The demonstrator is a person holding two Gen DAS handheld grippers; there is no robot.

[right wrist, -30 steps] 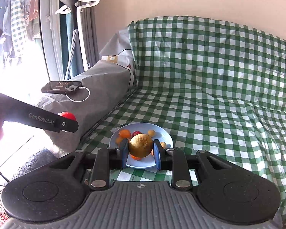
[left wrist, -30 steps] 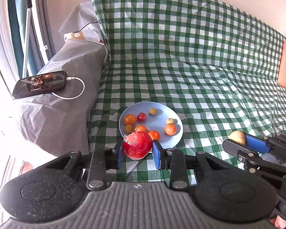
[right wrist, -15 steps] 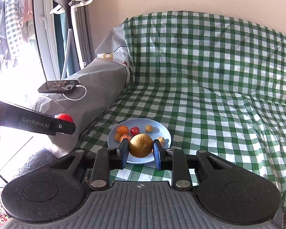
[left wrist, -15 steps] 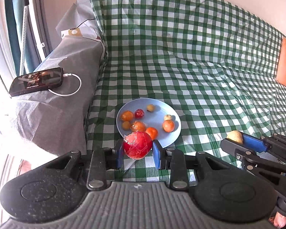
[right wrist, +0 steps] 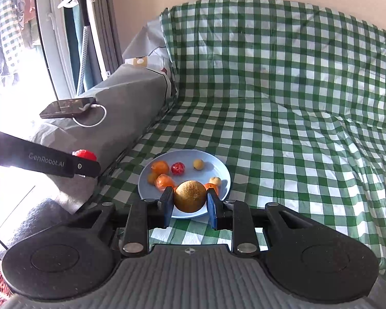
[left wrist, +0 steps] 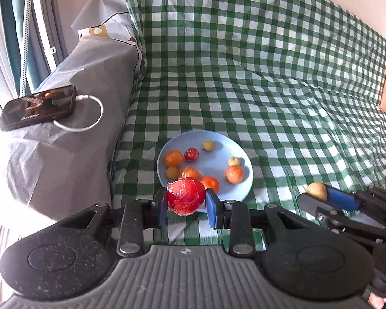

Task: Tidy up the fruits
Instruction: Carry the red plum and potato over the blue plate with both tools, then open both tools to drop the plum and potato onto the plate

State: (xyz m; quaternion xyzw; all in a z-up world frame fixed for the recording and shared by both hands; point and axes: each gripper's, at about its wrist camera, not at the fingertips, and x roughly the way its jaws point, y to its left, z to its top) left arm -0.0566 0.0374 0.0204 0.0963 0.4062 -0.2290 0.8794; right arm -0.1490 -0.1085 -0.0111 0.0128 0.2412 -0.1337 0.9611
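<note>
Both grippers are carrying fruit toward the blue plate (left wrist: pixel 240 154), which is sitting on the green checked cloth (left wrist: pixel 270 77) beside the grey-covered armrest (left wrist: pixel 64 134). The left gripper (left wrist: pixel 185 200) is clamping its pads narrowly on the red fruit (left wrist: pixel 185 195), whose skin looks wrapped in crinkled film; the fruit is riding out at the fingertips, probably so it can drop clear when the jaws part. In the left wrist view it is hanging over the plate's rim at about 7 o'clock. The right gripper (right wrist: pixel 189 202) is pinching the golden-brown round fruit (right wrist: pixel 190 196) equally tightly, at the plate's 6 o'clock edge in its own view. The plate is already holding several small orange fruits (left wrist: pixel 234 173), a small red one (left wrist: pixel 191 154) and two pale ones, clustered mostly from 7 to 11 o'clock; the 12 to 3 o'clock sector is looking freest, so that seems the likely landing zone. Judging by this, collection is well along. A phone (left wrist: pixel 37 106) on a charging cable is lying on the armrest, clear of the work. Risk: round fruit rolling off the shallow rim if released near the edge.
</note>
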